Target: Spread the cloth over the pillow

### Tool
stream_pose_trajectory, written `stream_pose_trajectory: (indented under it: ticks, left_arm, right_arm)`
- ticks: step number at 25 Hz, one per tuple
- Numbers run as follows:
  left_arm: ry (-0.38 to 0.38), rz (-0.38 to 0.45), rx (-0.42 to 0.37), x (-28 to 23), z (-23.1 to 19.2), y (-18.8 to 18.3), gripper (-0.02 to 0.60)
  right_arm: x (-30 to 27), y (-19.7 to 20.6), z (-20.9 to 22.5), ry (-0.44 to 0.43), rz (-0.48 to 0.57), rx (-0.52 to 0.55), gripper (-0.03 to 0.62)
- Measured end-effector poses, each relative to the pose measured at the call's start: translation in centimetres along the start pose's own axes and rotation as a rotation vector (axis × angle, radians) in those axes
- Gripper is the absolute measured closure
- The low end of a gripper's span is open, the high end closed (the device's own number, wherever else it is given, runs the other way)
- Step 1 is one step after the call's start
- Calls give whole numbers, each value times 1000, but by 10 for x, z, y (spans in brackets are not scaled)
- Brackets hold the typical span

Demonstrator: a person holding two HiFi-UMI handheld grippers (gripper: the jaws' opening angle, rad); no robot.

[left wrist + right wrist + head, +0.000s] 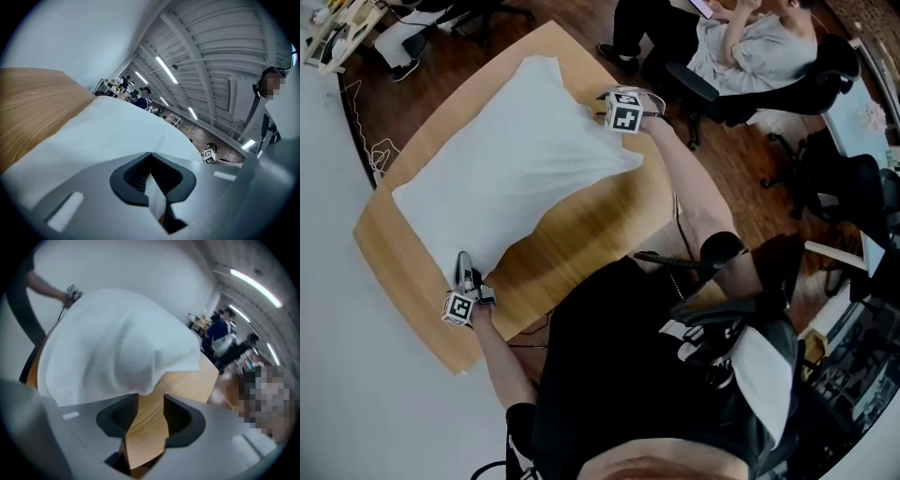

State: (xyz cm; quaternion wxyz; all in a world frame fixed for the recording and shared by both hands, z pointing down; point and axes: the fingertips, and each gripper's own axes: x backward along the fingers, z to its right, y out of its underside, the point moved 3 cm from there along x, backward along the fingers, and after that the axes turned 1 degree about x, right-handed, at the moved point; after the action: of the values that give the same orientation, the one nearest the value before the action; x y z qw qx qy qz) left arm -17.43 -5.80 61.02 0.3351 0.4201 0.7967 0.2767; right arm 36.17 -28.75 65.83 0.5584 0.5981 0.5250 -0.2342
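A white cloth [506,159] lies spread over a long soft bulge on the wooden table [581,234]; the pillow under it is hidden. At the cloth's near left corner, my left gripper [465,261] is shut on the cloth's edge. The left gripper view shows a fold of cloth [108,136] pinched between the dark pads of the left gripper [151,159]. My right gripper [607,101] hangs above the cloth's far right corner. In its own view the right gripper [151,401] is open, with only bare table [187,380] between the jaws and the cloth [117,348] just beyond them.
A person sits in a black office chair [750,56] beyond the table's far right. More black chairs [853,187] stand at the right. A thin cable [375,150] lies on the floor by the table's left edge, and a rack [337,28] stands at the top left.
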Motion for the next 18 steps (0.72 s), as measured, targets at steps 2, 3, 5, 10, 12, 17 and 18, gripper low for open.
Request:
stream_pose_trajectory:
  ticks: [2, 3, 5, 10, 12, 17, 18]
  left_arm:
    - [-12, 4, 9, -8, -1, 2, 577]
    - [-20, 4, 15, -11, -2, 3, 578]
    - [-49, 2, -10, -14, -5, 3, 578]
    - [-67, 2, -6, -13, -7, 6, 578]
    - [-76, 4, -7, -11, -9, 7, 578]
    - [-72, 19, -19, -7, -4, 3, 578]
    - [-76, 20, -20, -7, -2, 2, 578]
  right_arm:
    - [-17, -18, -4, -69, -4, 207, 426]
    - [-23, -22, -4, -98, -5, 266, 538]
    - [-27, -18, 11, -84, -9, 260, 586]
    - [-34, 6, 23, -64, -38, 161, 571]
    - [-31, 31, 40, -63, -116, 87, 428]
    - [-31, 4, 135, 140, -32, -76, 416]
    - [-42, -22, 143, 130, 56, -106, 416]
